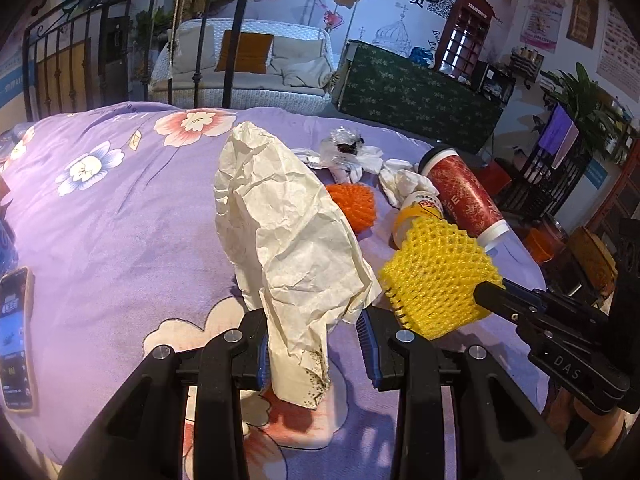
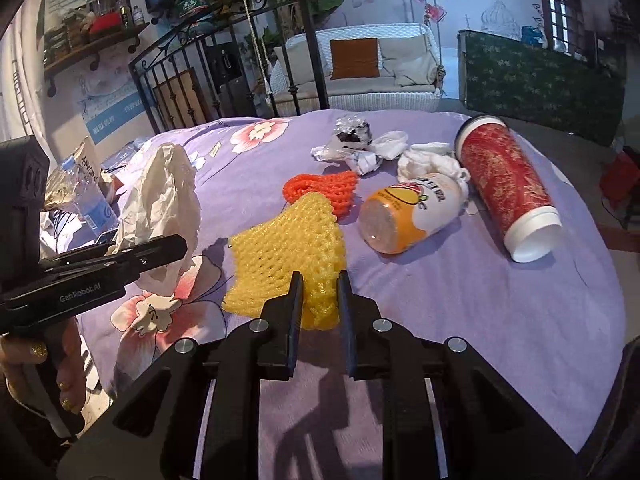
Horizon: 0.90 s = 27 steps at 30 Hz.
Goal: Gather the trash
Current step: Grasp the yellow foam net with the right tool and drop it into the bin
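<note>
My left gripper is shut on a crumpled cream paper bag, which stands upright above the purple floral bedcover. In the right wrist view the same bag rises from the left gripper's fingers. My right gripper is shut on a yellow foam fruit net, lifted just off the cover. The net shows to the right of the bag, with the right gripper's fingers on its edge.
On the bedcover lie an orange foam net, an orange-and-white bottle, a red paper cup, crumpled tissues and a plastic wrapper. A phone lies at left. A water bottle and an iron bed frame stand beyond.
</note>
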Each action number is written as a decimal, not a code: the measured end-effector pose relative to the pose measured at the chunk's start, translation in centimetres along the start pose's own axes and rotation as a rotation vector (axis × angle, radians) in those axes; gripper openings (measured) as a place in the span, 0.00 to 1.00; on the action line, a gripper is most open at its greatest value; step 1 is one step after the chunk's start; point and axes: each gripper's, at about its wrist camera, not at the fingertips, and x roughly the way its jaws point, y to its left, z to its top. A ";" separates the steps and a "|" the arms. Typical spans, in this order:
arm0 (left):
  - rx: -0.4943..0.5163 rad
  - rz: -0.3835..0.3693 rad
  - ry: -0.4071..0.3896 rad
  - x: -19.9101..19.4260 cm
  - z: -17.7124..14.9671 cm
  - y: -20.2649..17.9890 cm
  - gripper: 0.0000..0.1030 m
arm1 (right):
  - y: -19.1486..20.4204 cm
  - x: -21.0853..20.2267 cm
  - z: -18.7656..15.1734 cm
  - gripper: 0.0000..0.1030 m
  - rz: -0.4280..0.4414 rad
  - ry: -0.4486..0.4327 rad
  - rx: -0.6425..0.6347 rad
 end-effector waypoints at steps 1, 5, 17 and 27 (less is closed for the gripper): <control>0.011 -0.012 0.000 0.1 0.0 -0.6 0.33 | -0.4 -0.8 -0.2 0.18 -0.011 -0.011 0.007; 0.054 -0.057 0.003 0.2 0.0 -2.9 0.33 | -2.4 -4.4 -1.0 0.17 -0.072 -0.060 0.042; 0.201 -0.208 -0.011 1.1 0.8 -10.3 0.33 | -11.0 -14.9 -4.2 0.17 -0.369 -0.156 0.174; 0.316 -0.337 0.009 2.3 0.7 -16.2 0.33 | -17.5 -20.9 -8.7 0.17 -0.613 -0.160 0.322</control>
